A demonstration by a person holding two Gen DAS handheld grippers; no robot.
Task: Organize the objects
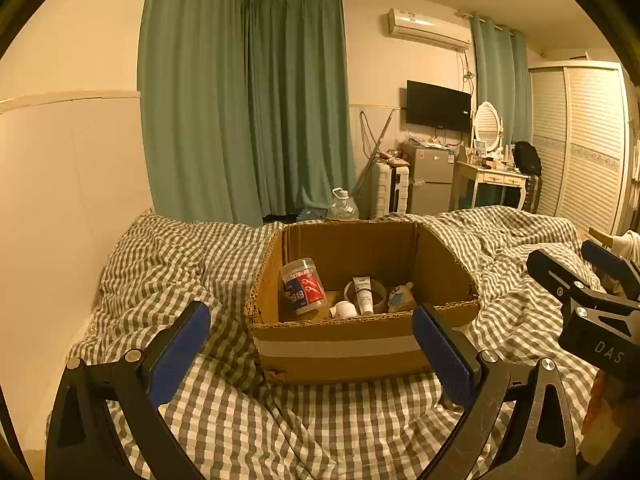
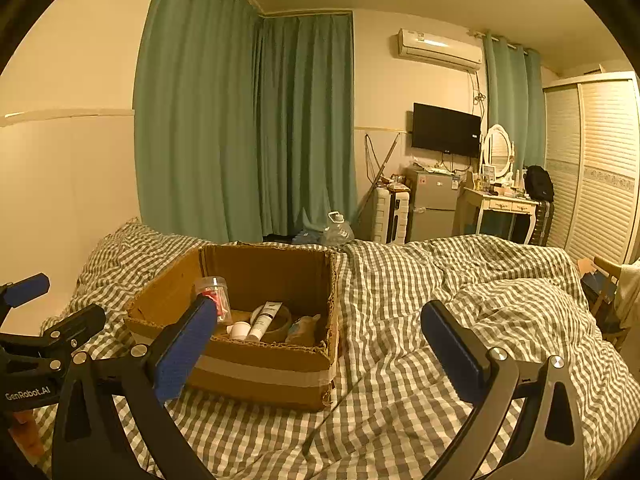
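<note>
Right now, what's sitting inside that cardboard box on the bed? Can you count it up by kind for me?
Inside the cardboard box:
Clear plastic jar with red and blue label: 1
White squeeze tube: 1
Tape roll: 1
Small white pot: 1
Small toy figure: 1
Total: 5

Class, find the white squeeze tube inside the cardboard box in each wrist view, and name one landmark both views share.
Left wrist: white tube stands in the cardboard box, centre frame.
Right wrist: white tube leans in the box, left of centre.
Shared landmark: wall-mounted television.
</note>
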